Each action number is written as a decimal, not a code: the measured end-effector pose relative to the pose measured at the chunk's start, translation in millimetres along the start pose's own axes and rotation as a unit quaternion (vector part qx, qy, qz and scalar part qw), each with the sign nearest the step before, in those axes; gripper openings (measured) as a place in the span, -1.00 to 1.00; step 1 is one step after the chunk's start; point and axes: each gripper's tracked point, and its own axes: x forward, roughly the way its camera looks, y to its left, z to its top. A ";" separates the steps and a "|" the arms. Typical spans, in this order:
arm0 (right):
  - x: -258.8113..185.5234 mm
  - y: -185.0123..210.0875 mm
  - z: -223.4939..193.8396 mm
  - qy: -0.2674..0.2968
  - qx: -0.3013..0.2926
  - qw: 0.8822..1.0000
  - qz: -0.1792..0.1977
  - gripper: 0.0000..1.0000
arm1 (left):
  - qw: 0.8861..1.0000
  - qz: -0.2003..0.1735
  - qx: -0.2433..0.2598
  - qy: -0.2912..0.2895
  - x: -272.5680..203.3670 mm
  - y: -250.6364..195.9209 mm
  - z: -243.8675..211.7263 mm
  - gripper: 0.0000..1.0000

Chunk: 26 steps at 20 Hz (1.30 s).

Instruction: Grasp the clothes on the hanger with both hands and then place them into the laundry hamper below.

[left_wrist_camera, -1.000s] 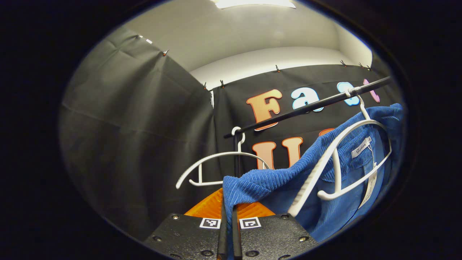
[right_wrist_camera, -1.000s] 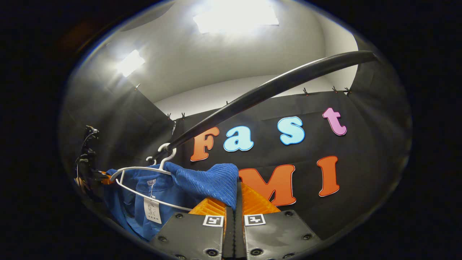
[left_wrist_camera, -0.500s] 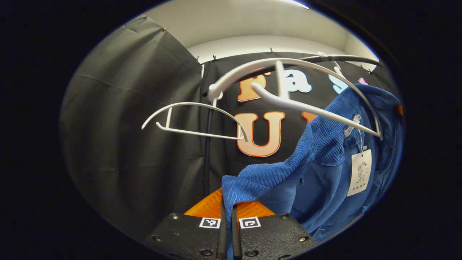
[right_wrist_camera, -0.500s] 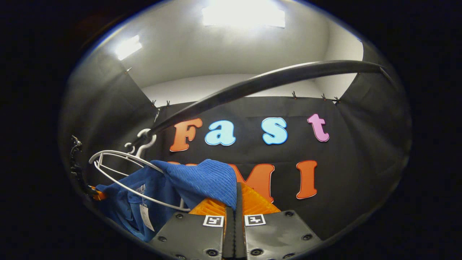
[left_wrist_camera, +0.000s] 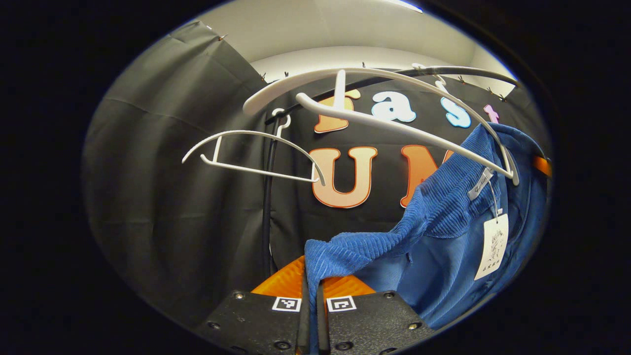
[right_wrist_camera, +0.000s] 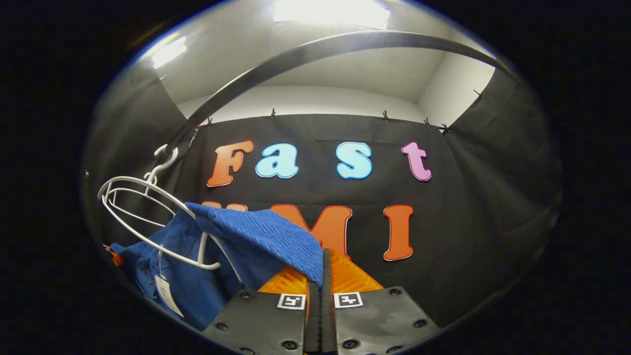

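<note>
Blue garment — lower half cut off — pinched in both tongs.

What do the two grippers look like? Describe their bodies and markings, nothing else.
The left gripper has a black, textured two-part body with round screws and two small square black-and-white markers. The right gripper has a smoother dark grey body with the same screws and paired markers.

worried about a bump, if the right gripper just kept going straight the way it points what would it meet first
Probably the booth's black cloth wall. The right gripper, shut on the blue garment, faces it; the hanger sits off to one side. Depth is unclear.
</note>
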 end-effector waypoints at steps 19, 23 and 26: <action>-30.2 1.0 -86.5 0.099 -0.001 0.994 0.046 -0.84 | 0.997 0.031 -0.059 0.037 -53.9 12.6 -38.1 -0.84; -41.2 45.1 -91.9 0.107 0.003 0.988 0.107 -0.84 | 0.997 -0.004 -0.058 0.046 -62.1 -11.5 -35.9 -0.88; -58.8 88.2 -105.2 0.133 0.019 0.977 0.165 -0.85 | 0.995 -0.046 -0.061 0.067 -60.8 -47.4 -46.4 -0.89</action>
